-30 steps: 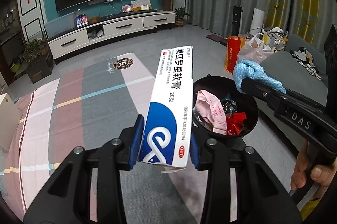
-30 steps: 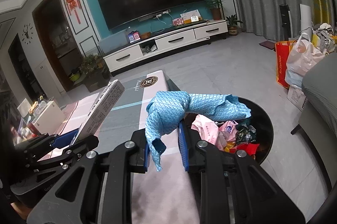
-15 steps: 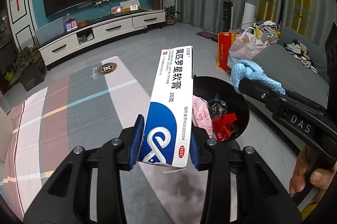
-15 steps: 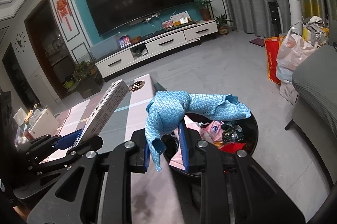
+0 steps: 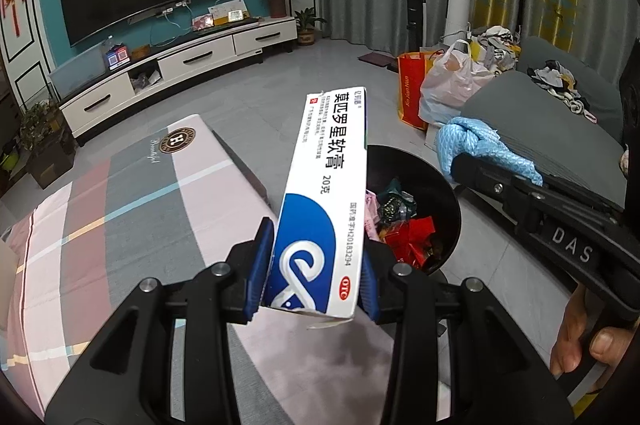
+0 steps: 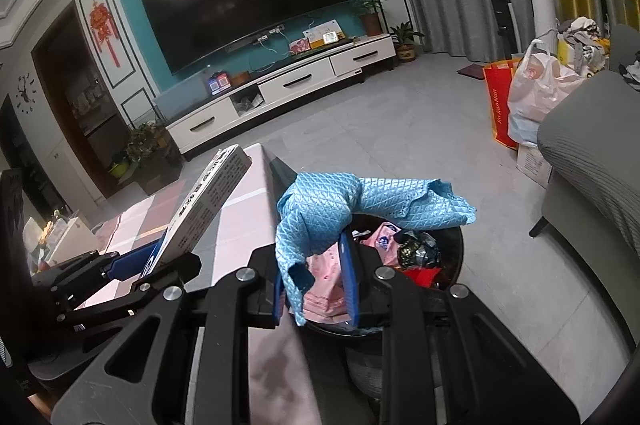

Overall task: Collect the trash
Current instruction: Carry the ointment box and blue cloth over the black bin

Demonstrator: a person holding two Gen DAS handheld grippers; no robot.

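A white-and-blue medicine box (image 5: pixel 324 209) stands clamped upright in the left gripper (image 5: pixel 312 265), its jaws closed on the box's sides, above the edge of the striped worktop (image 5: pixel 120 217). Beside it, the right gripper (image 6: pixel 316 281) pinches a crumpled blue cloth (image 6: pixel 352 201) over the black bin (image 6: pixel 452 265), already holding wrappers.
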